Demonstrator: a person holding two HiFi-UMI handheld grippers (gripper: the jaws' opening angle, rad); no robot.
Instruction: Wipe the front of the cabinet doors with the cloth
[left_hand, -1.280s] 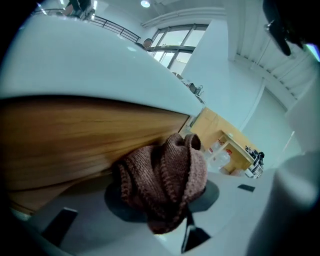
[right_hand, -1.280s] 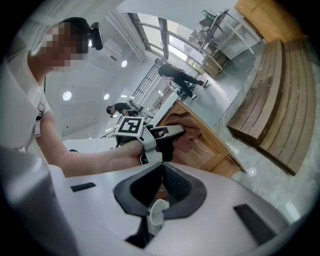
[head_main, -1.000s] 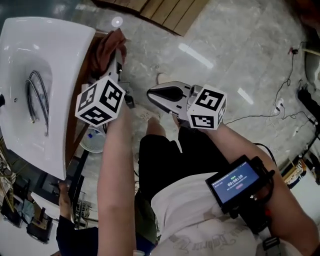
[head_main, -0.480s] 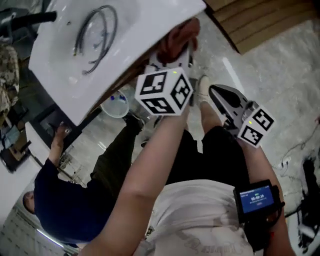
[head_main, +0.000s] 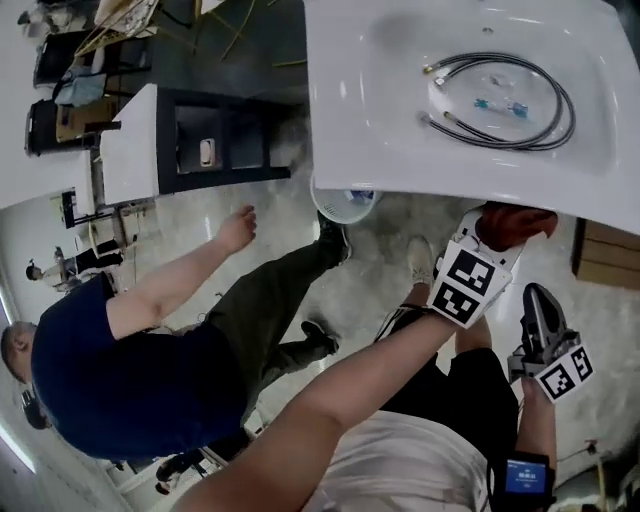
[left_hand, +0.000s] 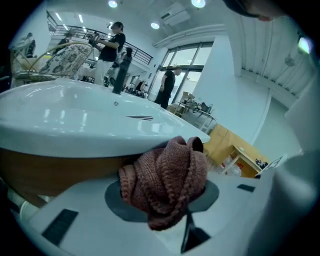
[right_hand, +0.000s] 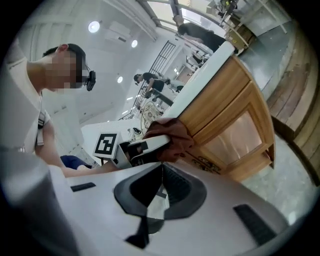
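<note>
One left tool (left_hand: 170, 210) pinches the bunched reddish-brown knitted cloth (left_hand: 165, 175) at the light wooden cabinet door (right_hand: 235, 130) top, under the white basin rim (head_main: 400, 170). The right tool (right_hand: 160, 175) is pressed together and empty. Risk: the cloth may snag the rim and slip loose.

A white basin top (head_main: 380, 120) sits on a wooden cabinet (right_hand: 235, 115). In the head view, a coil of dark braided hoses (head_main: 480, 135) lies in the bowl toward 3 o'clock, with a small clear packet (head_main: 495, 104) inside the loop. The cabinet stands on a grey marbled tile floor (head_main: 370, 260). At the basin's 7 o'clock corner, a round white tub (head_main: 345, 200) rests on the floor, half under the rim.
</note>
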